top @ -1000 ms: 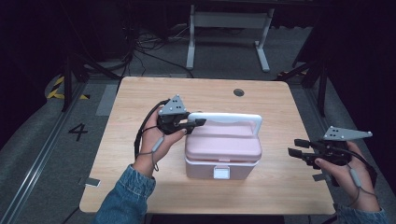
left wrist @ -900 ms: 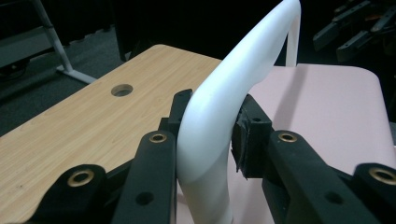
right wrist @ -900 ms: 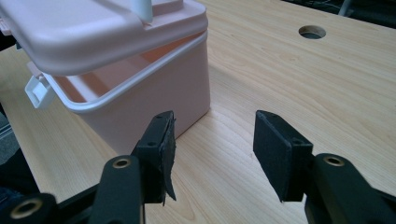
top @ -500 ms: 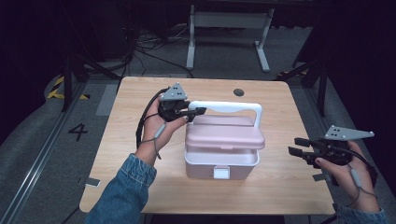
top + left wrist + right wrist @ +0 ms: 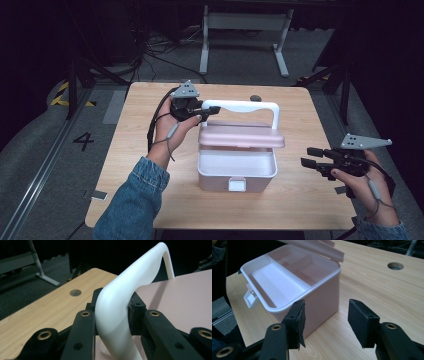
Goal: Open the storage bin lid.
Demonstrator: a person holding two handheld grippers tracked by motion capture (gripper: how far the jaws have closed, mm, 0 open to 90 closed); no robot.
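Clamping the white handle (image 5: 117,312), the left claw (image 5: 207,110) hides its base (seemingly); right claw (image 5: 325,322) gapes.

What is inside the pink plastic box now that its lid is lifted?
The pink plastic box holds a white inner tray with bare compartments. The raised pink lid covers its rear part, so that area cannot be judged.

wooden table (image 5: 135,165), pink box (image 5: 235,172) on it
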